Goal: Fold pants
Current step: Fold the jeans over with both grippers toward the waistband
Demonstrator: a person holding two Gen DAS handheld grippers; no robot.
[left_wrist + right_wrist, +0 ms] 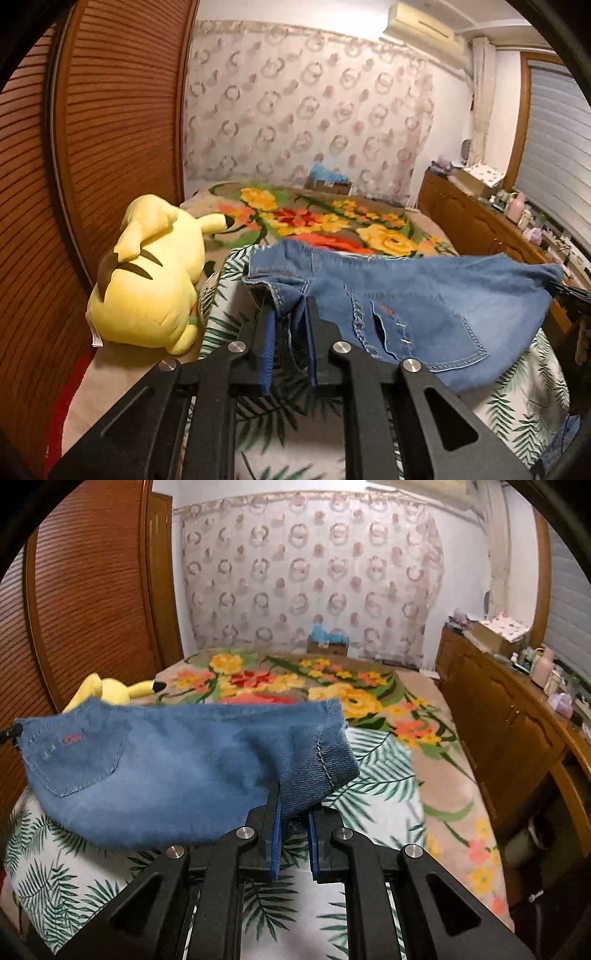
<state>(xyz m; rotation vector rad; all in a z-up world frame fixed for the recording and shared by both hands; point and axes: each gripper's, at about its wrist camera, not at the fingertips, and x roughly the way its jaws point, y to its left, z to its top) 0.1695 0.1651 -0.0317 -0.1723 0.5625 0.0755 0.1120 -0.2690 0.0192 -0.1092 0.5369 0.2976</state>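
Warm, fairly dim indoor light is tinting both views orange — no hard shadows are falling on the bed (535,387). Fisheye distortion is bending the wooden door (110,110) and darkening the corners, and the jeans (166,775) are smearing slightly with blur.
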